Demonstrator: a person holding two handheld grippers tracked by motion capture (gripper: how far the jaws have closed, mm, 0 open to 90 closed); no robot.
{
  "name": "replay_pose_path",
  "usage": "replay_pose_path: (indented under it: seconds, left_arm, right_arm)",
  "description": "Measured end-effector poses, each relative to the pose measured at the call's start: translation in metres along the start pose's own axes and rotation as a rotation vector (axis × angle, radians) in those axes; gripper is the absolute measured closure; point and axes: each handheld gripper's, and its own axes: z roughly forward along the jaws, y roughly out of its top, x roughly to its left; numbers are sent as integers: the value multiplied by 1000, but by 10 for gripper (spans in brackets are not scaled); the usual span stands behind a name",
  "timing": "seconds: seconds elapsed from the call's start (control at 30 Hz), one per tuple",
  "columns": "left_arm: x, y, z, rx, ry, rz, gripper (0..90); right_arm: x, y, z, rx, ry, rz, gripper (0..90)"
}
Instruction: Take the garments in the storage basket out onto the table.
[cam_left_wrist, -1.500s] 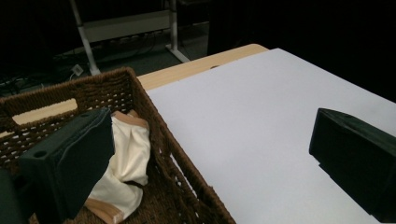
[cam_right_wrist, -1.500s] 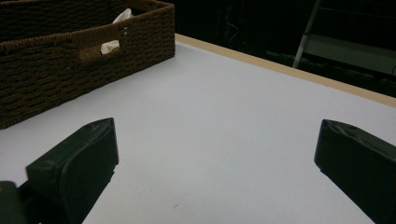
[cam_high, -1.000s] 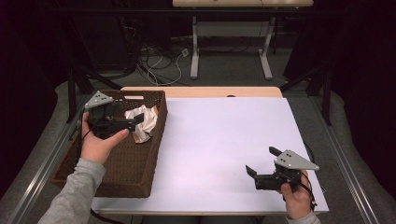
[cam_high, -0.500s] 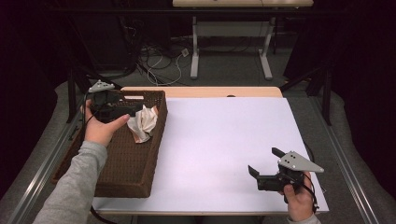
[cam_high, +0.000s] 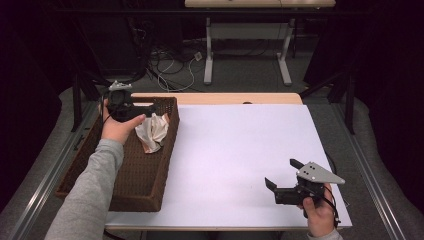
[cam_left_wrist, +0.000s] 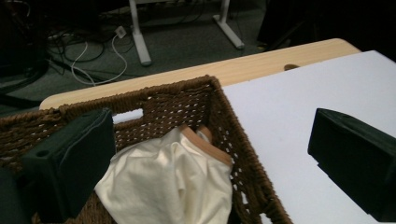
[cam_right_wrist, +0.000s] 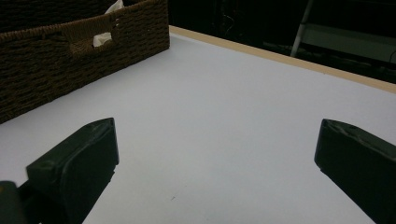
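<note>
The cream cloth (cam_high: 152, 131) with an orange-brown hem lies crumpled inside the woven brown basket (cam_high: 125, 190), at its far end and against the wall that faces the white table (cam_high: 240, 150). In the left gripper view the cloth (cam_left_wrist: 170, 186) sits low between the two jaws, a little nearer to the left one, so it lies just ahead of and below the left hand-held gripper (cam_high: 131, 111). This gripper hovers over the far end of the basket with its jaws spread wide and nothing between them. The cloth is bunched up and has no clear long axis; its hem runs along the upper edge near the basket wall.

The right hand-held gripper (cam_high: 280, 181) is well apart, at the near right part of the table, also released and empty, pointing toward the basket (cam_right_wrist: 84, 46) across the bare surface.

The left hand is clearly the nearer one. I judge that a grasp would need only a short descent forward and down onto the folds.
</note>
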Motion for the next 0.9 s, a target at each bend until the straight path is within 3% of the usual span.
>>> replay_pose_path:
  seconds: [0.13, 0.3, 0.43, 0.7, 0.9]
  left_arm:
    - [3, -2, 11, 22, -11, -4, 28]
    - [6, -5, 25, 42, 36, 9, 30]
    - [10, -7, 34, 59, 44, -1, 30]
    - [23, -15, 49, 91, 106, -44, 54]
    - [26, -21, 61, 112, 99, -60, 60]
  right_arm:
    - [1, -1, 1, 4, 4, 2, 0]
    - [1, -2, 3, 11, 12, -1, 0]
    - [2, -2, 5, 13, 20, -4, 5]
    - [1, -3, 6, 15, 28, 5, 14]
    - [1, -3, 6, 26, 39, -10, 22]
